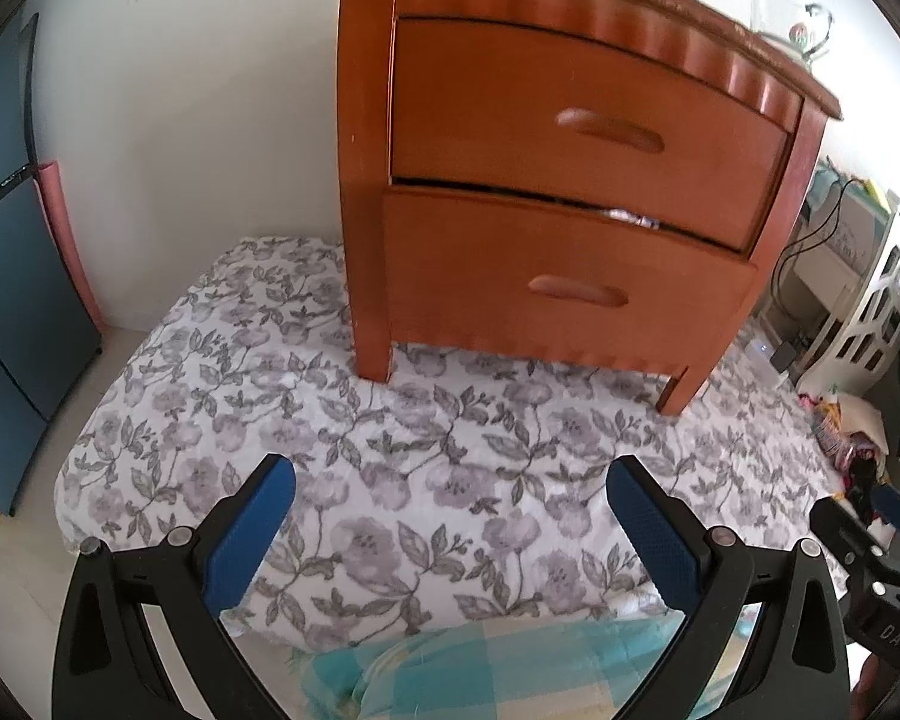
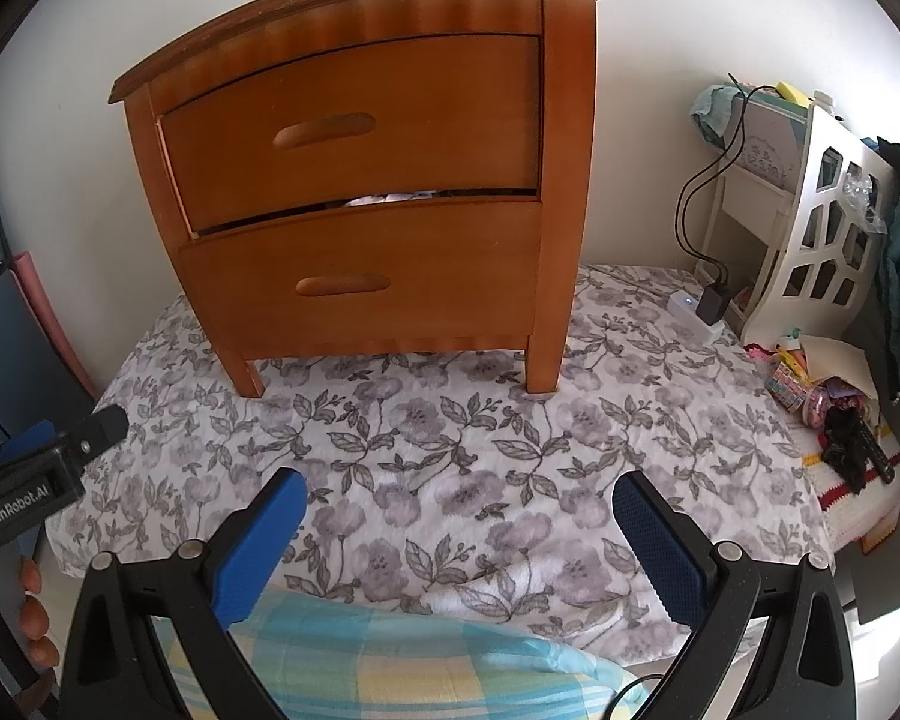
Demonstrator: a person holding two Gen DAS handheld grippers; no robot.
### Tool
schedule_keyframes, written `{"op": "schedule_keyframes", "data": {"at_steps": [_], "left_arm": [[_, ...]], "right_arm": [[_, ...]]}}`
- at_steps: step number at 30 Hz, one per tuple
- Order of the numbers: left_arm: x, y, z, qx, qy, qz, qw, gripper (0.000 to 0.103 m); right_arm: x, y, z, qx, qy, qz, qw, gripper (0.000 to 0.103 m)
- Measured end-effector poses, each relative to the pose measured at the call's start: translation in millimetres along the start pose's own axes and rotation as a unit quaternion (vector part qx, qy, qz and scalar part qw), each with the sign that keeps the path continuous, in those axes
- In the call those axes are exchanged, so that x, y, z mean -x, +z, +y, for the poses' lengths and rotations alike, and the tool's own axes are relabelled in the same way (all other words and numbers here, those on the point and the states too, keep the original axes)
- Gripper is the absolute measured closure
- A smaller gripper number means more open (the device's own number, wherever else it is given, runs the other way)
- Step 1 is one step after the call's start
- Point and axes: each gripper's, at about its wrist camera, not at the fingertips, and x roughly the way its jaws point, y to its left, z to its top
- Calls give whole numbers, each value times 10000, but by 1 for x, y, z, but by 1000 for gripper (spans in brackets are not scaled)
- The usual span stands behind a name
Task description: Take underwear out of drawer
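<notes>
from the left wrist view, the left gripper (image 1: pixel 450 504) hangs above the floral blanket (image 1: pixel 426 450) with its blue pads spread wide apart and nothing between them. straight ahead of it and well apart stands the wooden nightstand (image 1: pixel 366 180), its legs planted on the blanket. the upper drawer (image 1: pixel 570 132) sits nearly flush. the lower drawer (image 1: pixel 546 288), beyond the claw and a bit to its right, is pulled out a crack, and a sliver of pale fabric (image 1: pixel 630 217) peeks through the gap along its top edge; whether that is the underwear i cannot tell. just below the claw lies a blue and yellow checked cloth (image 1: pixel 480 672). far off to its right the tip of the right gripper (image 1: pixel 894 516) pokes into view.

from the right wrist view, the right gripper (image 2: pixel 459 507) also hovers over the blanket (image 2: pixel 450 456), pads wide apart and empty. the nightstand (image 2: pixel 558 180) is ahead and slightly to its left, well apart. a white scrap of fabric (image 2: pixel 378 199) shows in the gap above the lower drawer (image 2: pixel 354 282). to the claw's left the left gripper (image 2: pixel 48 456) juts in, fingers of a hand (image 2: pixel 30 612) below it. off to the right stands a white cut-out shelf (image 2: pixel 822 228), with a charger (image 2: pixel 714 303) plugged in beside it.
</notes>
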Motion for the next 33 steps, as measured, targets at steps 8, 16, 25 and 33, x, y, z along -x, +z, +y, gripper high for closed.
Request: {"op": "schedule_keyframes", "data": {"at_steps": [8, 16, 25, 33], "left_arm": [[-5, 9, 1, -3, -401, -209, 9990, 0], [-29, 37, 3, 1, -403, 143, 9991, 0], [-79, 113, -28, -1276, -159, 281, 9913, 0], [-136, 148, -85, -2696, -56, 620, 9610, 0]], "right_arm": [[-12, 4, 3, 50, 39, 109, 9999, 0], [-28, 12, 1, 52, 4, 243, 9997, 0], [-53, 20, -12, 40, -131, 477, 9988, 0], [-73, 18, -26, -70, -199, 734, 9971, 0]]}}
